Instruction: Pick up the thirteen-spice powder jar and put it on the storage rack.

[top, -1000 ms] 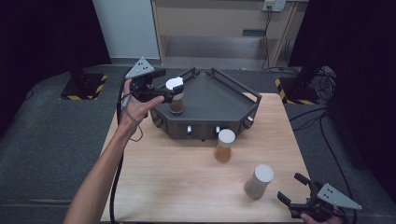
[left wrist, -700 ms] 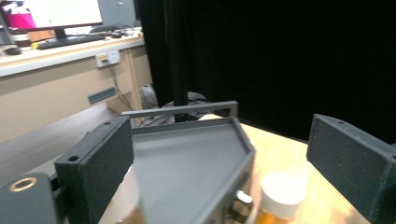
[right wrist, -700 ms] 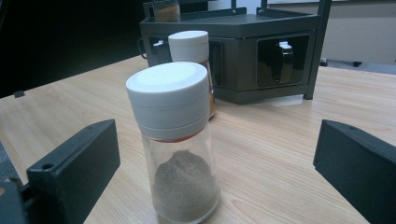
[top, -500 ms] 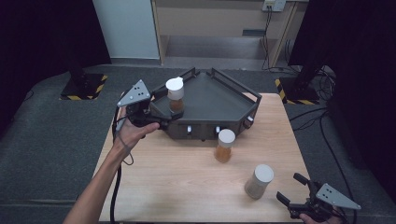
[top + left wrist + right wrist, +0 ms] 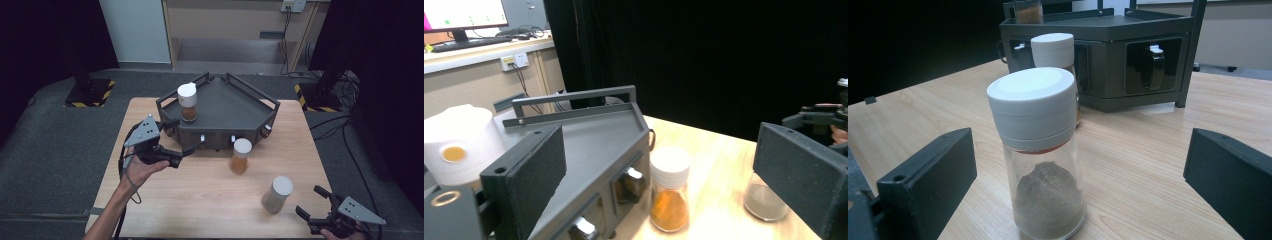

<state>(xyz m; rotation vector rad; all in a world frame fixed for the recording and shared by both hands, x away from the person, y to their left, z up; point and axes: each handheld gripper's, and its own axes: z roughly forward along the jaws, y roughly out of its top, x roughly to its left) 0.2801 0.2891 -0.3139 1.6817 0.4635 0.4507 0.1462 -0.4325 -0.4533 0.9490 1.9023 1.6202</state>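
Jar upright between open tongs

Wooden table, grey carpet floor, black curtains, beige cabinet behind, wall socket

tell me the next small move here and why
Probably ease the right gripper forward and close on the grey spice jar. One jar stands on the dark rack, two remain on the table, and the right gripper view shows the grey one upright just ahead of open jaws.
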